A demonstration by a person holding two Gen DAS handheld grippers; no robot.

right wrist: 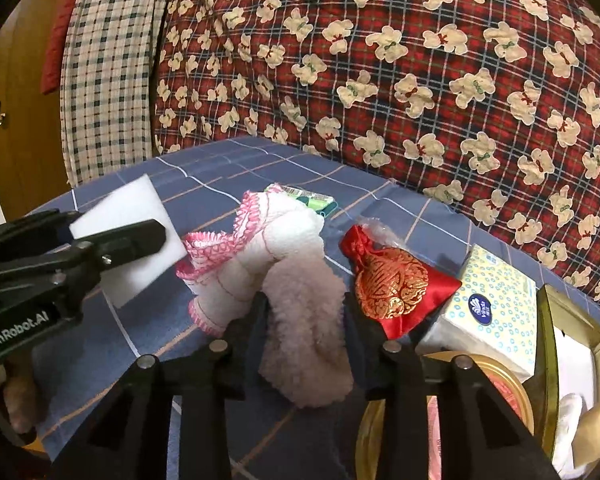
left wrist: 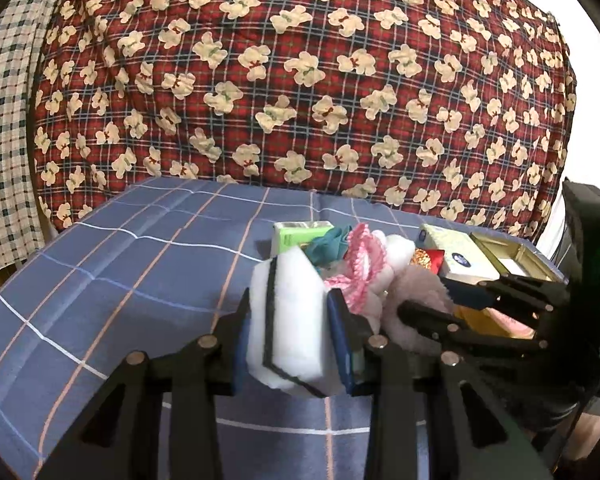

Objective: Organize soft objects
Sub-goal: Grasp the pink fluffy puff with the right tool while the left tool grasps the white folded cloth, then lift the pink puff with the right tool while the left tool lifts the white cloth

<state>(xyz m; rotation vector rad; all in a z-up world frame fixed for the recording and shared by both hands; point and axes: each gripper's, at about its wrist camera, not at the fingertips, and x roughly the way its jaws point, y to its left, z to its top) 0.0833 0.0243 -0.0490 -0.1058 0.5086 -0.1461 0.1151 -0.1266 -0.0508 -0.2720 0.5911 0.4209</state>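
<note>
My left gripper [left wrist: 291,300] is shut on a white sponge [left wrist: 288,320] with a thin black layer, held up off the blue checked sheet [left wrist: 120,264]. From the right wrist view, that sponge [right wrist: 140,236] shows at the left, clamped in the left gripper [right wrist: 116,224]. My right gripper [right wrist: 304,304] is shut on a pale pink fluffy cloth [right wrist: 304,344], which bulges out between the pads. A white cloth with pink lace trim [right wrist: 252,256] lies against the fluffy cloth. Right beside it rests a red satin pouch [right wrist: 396,284] with gold embroidery.
A tissue pack [right wrist: 492,304], an open gold tin [right wrist: 568,360] and a round tin lid [right wrist: 500,384] crowd the right. A green packet [left wrist: 300,234] and a teal fabric piece [left wrist: 326,242] lie behind the pile. A red bear-print quilt [right wrist: 380,60] rises at the back.
</note>
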